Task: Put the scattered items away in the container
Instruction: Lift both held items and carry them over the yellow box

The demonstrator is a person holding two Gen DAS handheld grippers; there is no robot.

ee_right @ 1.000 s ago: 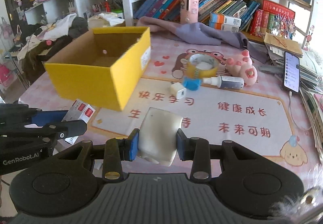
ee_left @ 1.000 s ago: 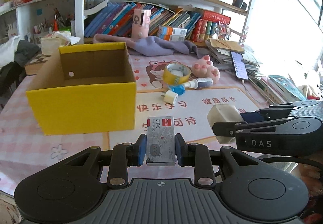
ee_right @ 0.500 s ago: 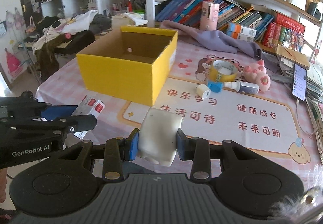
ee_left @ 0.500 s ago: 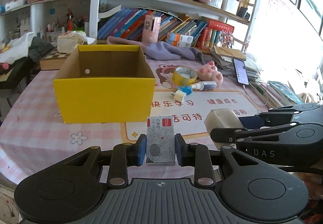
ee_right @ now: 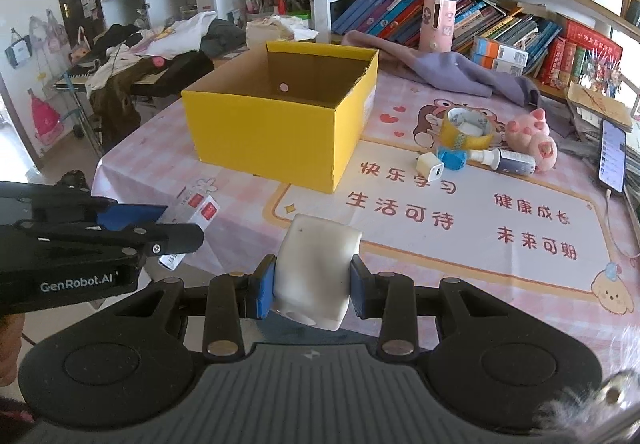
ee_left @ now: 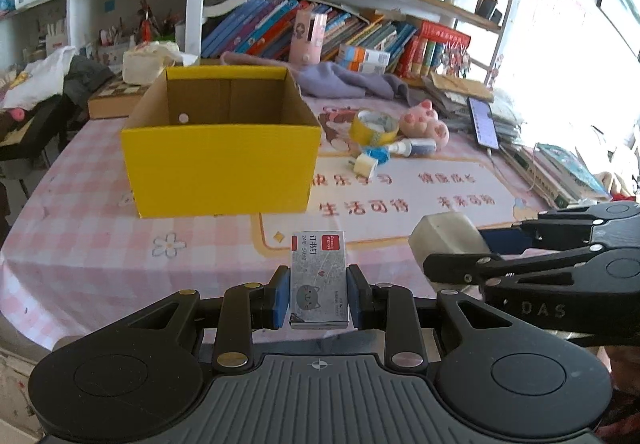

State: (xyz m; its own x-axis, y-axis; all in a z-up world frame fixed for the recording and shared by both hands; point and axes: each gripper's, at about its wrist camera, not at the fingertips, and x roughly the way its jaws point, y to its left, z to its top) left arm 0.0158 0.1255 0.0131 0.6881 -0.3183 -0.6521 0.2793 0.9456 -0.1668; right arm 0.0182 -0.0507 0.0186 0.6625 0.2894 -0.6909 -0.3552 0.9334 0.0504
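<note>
Staples box point(ee_left: 318, 276) sits clamped in your left tool point(ee_left: 319, 298), short of the yellow box point(ee_left: 220, 164) on the pink tabletop point(ee_left: 80, 244). Your right tool point(ee_right: 312, 290) grips a white block point(ee_right: 314, 268). Tape roll point(ee_right: 467, 128), charger plug point(ee_right: 429, 167) and bottle point(ee_right: 506, 160) lie right of the box.

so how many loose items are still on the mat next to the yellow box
5: tape roll, pink plush, small bottle, blue piece and white charger cube, all clustered right of the yellow box. Others may be hidden.
</note>
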